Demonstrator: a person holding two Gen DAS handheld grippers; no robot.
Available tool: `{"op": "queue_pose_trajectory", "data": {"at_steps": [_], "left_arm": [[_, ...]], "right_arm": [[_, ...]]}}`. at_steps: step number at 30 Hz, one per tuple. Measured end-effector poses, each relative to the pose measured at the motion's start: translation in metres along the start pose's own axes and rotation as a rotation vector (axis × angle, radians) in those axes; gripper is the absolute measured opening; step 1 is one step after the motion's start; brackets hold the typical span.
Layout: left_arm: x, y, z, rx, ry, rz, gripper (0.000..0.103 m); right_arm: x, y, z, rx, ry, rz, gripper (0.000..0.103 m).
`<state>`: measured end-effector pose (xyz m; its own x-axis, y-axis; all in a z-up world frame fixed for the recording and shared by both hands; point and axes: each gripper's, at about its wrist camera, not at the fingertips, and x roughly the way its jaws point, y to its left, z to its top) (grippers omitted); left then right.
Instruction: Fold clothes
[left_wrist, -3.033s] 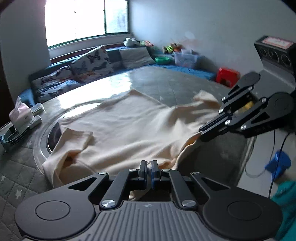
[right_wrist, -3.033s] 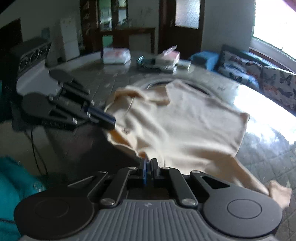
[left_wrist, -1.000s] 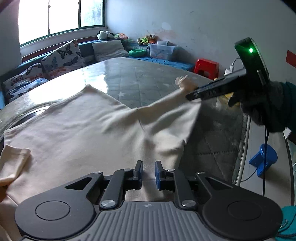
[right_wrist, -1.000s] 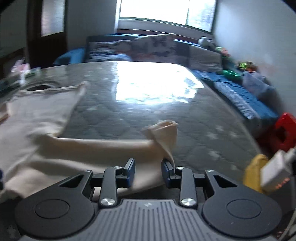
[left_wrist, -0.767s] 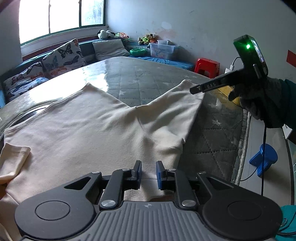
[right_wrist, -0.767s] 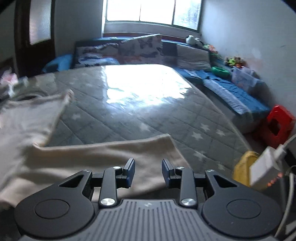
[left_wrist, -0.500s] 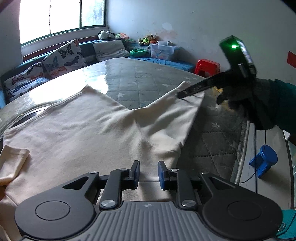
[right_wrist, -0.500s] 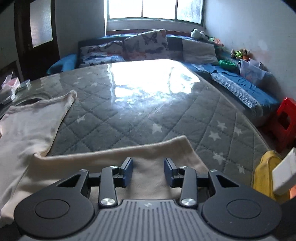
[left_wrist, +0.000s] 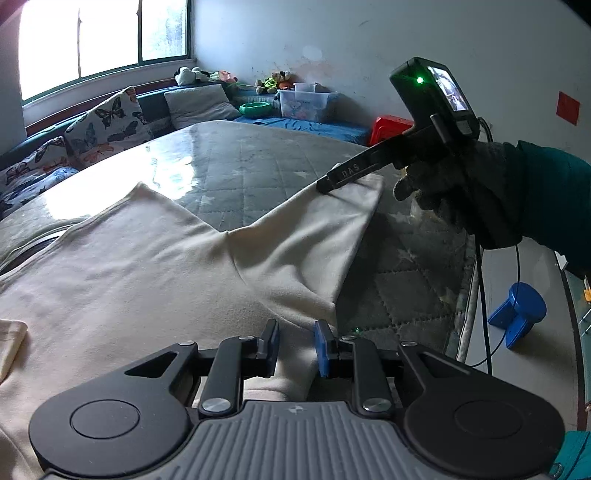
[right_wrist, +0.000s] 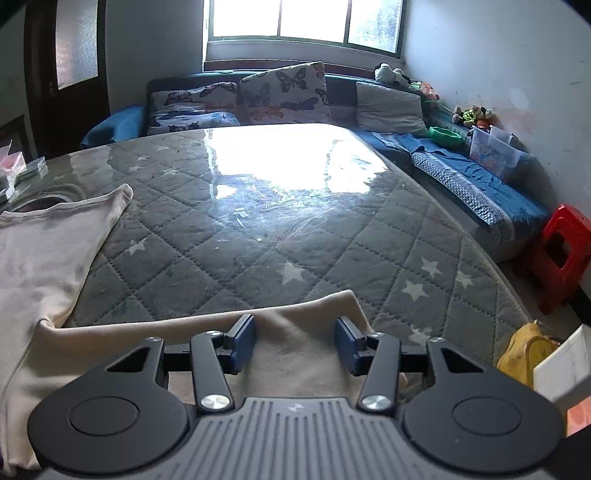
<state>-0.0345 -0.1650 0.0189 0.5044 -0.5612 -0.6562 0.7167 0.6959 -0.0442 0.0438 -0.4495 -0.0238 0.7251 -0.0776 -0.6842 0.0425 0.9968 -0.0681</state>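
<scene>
A cream long-sleeved shirt (left_wrist: 147, 266) lies spread flat on a grey quilted star-pattern table (left_wrist: 258, 166). My left gripper (left_wrist: 294, 338) is open, its jaws a little apart over the shirt's near edge, holding nothing. One sleeve (left_wrist: 325, 225) stretches out to the right. My right gripper (right_wrist: 294, 345) is open wide just above that sleeve's end (right_wrist: 306, 314), and in the left wrist view its finger (left_wrist: 347, 173) rests at the cuff. The shirt body (right_wrist: 44, 258) lies to the left in the right wrist view.
The table's near right edge (left_wrist: 465, 306) drops to the floor, where a blue object (left_wrist: 517, 314) and a cable lie. A red stool (right_wrist: 561, 251) and a yellow item (right_wrist: 524, 354) stand off the table. A sofa with butterfly cushions (right_wrist: 284, 96) runs behind.
Both grippers opened and let go of the shirt. The right one carried the sleeve out to the right, laid it flat, then opened wider. The left jaws widened slightly.
</scene>
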Motion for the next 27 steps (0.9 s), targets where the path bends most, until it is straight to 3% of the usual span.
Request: {"op": "queue_pose_trajectory", "data": {"at_steps": [4,9,13,16,20,23,27], "left_arm": [[-0.015,0.012,0.000,-0.030,-0.024,0.031,0.030],[-0.031,0.033,-0.004,-0.084,-0.030,0.102,0.030],[-0.044,0.054,-0.014,-0.137,-0.032,0.161,0.030],[-0.053,0.073,-0.022,-0.183,-0.030,0.236,0.031],[-0.066,0.102,-0.028,-0.244,-0.027,0.390,0.031],[-0.072,0.117,-0.027,-0.238,-0.035,0.482,0.031],[-0.060,0.129,-0.021,-0.188,-0.009,0.518,0.032]], "right_arm": [[-0.011,0.010,0.002,-0.031,-0.018,0.029,0.048],[-0.026,0.025,-0.007,-0.050,0.001,0.104,0.049],[-0.033,0.023,-0.017,-0.050,0.025,0.109,0.049],[-0.025,0.012,-0.017,-0.013,0.034,0.073,0.051],[-0.021,0.007,-0.011,0.016,0.031,0.045,0.052],[-0.028,0.020,-0.006,-0.036,0.002,0.088,0.052],[-0.038,0.051,0.004,-0.120,-0.027,0.186,0.052]]}}
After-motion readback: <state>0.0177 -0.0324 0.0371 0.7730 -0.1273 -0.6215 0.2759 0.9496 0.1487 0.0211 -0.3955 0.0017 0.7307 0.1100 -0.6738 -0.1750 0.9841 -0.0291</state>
